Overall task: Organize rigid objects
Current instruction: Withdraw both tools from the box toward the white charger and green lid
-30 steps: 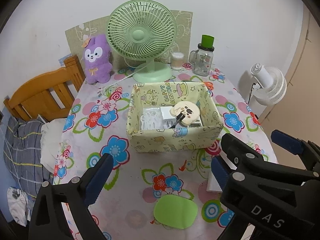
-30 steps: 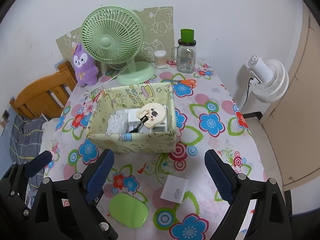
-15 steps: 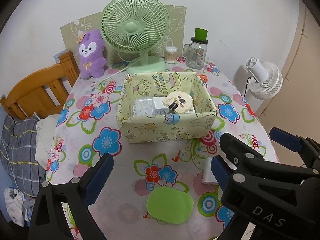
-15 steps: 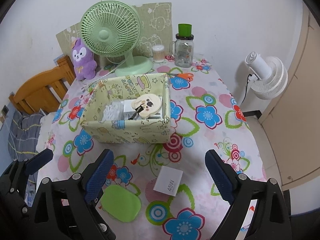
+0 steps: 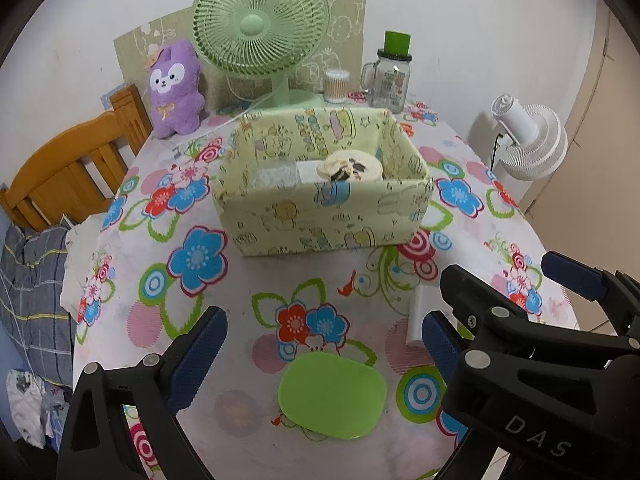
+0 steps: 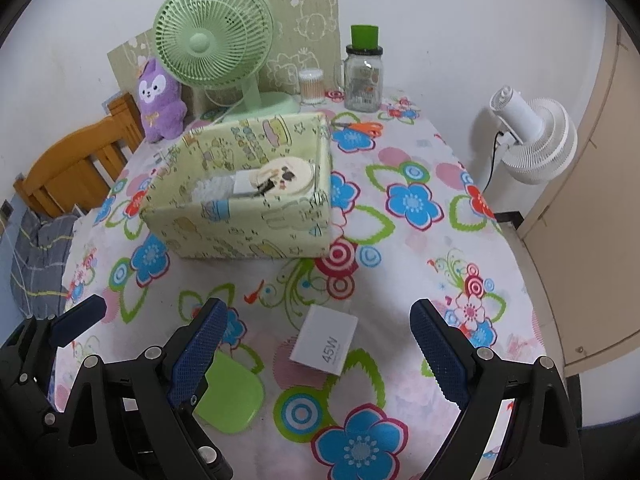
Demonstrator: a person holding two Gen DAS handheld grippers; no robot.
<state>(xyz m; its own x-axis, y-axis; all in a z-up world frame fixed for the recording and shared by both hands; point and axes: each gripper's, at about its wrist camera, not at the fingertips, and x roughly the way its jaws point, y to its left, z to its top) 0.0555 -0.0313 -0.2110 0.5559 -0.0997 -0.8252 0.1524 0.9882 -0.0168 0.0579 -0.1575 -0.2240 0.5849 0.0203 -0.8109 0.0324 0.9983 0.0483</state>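
Green flat lid is lying on the flowery tablecloth, very near the bottom of the left wrist view, at about 6 o'clock from the middle of the table. It is sitting right between the two blue pads of the left gripper, just a bit below them. Its long side is running from 9 o'clock to 3 o'clock, so it is lying across the gap. The left gripper's fingers are standing wide apart with nothing in them.

White charger box with "45W" on it is lying flat between the blue pads of the right gripper, just a little toward 12 o'clock. Its long side is pointing toward about 1 o'clock. The right gripper's fingers are also standing wide apart and holding nothing.

So each hand is nearest to its own thing: the left one to the lid, the right one to the box. In the right wrist view the lid is peeking out at 7 o'clock, partly behind the left pad.

Farther off, at 12 o'clock from both things, the yellow cartoon storage box is waiting with some small things already inside. I think both things are going there, up and over its near wall.
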